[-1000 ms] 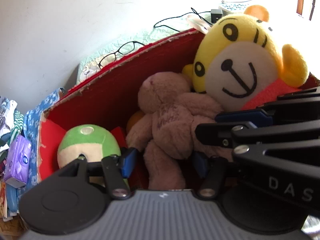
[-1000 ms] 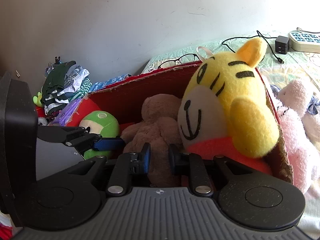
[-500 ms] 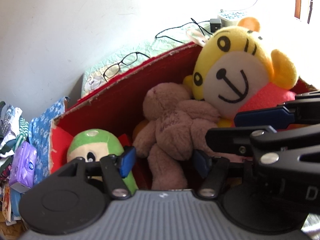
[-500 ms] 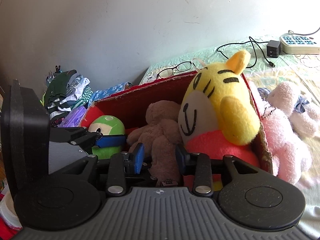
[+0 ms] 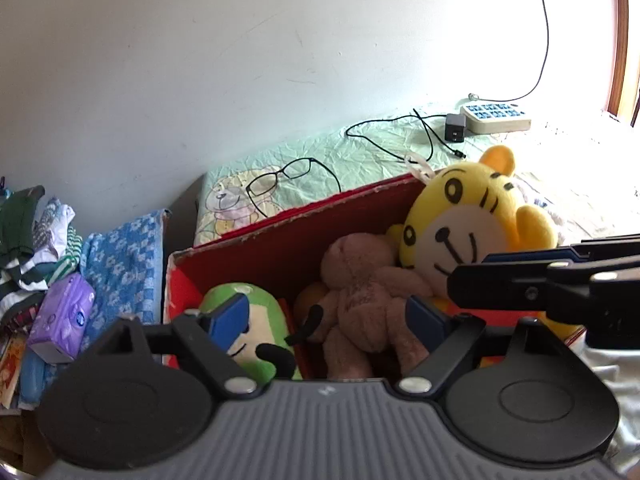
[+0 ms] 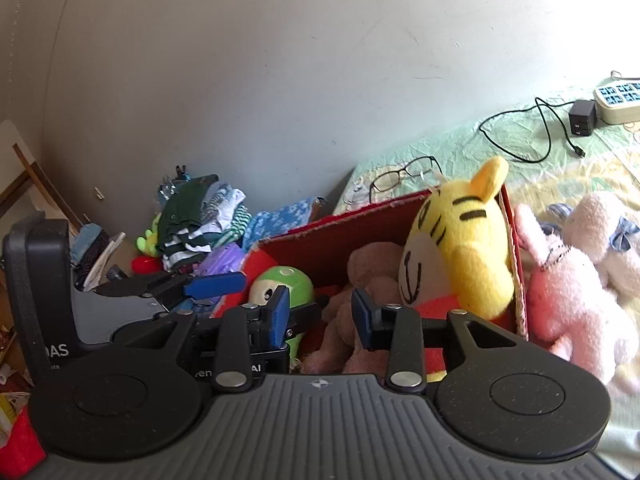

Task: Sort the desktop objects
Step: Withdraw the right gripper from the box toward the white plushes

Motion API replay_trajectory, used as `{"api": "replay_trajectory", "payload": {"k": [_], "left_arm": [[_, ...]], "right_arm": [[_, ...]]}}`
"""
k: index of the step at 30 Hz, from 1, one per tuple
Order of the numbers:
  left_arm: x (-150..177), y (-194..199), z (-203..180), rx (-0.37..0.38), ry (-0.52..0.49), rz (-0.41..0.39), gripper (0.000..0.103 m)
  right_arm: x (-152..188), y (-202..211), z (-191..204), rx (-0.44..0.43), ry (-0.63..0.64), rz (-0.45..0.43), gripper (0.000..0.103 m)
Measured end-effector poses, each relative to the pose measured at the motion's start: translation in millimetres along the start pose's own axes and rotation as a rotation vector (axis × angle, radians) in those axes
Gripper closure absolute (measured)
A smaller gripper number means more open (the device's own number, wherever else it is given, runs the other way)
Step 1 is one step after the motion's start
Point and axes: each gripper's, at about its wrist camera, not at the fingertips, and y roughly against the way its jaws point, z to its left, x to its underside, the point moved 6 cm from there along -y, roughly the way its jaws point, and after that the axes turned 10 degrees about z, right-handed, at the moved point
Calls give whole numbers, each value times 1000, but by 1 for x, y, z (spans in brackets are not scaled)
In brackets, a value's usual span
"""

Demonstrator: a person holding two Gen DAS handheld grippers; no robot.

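Your left gripper (image 5: 326,318) has just been spreading its jaws and stands wide, nothing pinched; the brown bear (image 5: 366,300) lies loose beyond them in the red box (image 5: 280,248). Your right gripper (image 6: 320,312) is released too, partly spread, empty. The box also holds the green plush (image 6: 286,284) at left and the yellow tiger (image 6: 460,248) at right. The pink plush (image 6: 568,296) lies outside, right of the box.

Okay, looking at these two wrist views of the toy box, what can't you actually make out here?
- Brown teddy bear: its legs are hidden behind the gripper body in both views.
- Red box: floor and near wall hidden by toys and grippers.
- Green plush: lower half covered by the right gripper finger.
- Window side, left wrist view: washed out by glare.
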Motion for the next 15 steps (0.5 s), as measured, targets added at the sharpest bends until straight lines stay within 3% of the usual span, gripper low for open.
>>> {"api": "replay_trajectory", "payload": {"k": [3,15], "left_arm": [[-8,12,-13,20,43,-30,17],[-40,42,-125,111,4,-136,18]], "right_arm": [[-10,26,-6,-46,34,-33,65],[-20,101,-114,51,-33,-46,65]]}}
